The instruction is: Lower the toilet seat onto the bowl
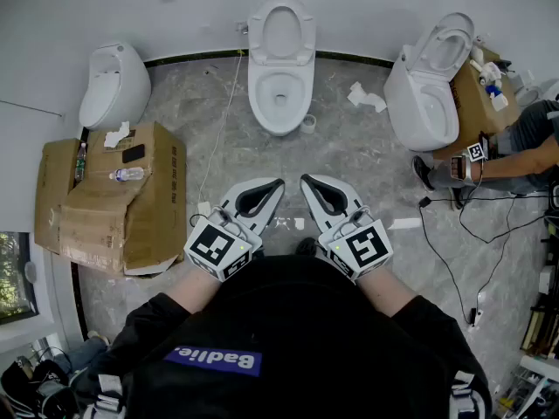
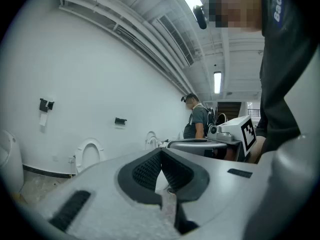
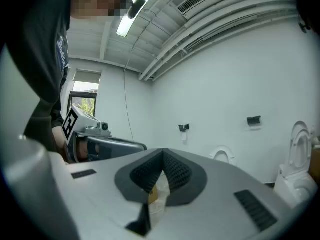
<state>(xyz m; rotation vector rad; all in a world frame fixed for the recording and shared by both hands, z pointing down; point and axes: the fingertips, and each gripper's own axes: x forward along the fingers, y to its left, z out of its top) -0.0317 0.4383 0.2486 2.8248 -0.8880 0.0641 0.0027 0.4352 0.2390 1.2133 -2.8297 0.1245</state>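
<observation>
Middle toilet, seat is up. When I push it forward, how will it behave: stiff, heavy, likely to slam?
The seat looks like rigid glossy plastic, so it should swing as one stiff piece, and may be slippery. It stands upright above the bowl, so once tipped past vertical it will probably drop under its own weight; guide it down.

Three toilets [image 1: 113, 84] [image 1: 280, 68] [image 1: 426, 94], two grippers [image 1: 276, 184] [image 1: 306, 182], one plastic bottle [image 1: 127, 175]

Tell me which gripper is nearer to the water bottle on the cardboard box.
Left. In the head view, the left gripper sits to the right of the water bottle; the right gripper sits farther right, beyond the left one.
</observation>
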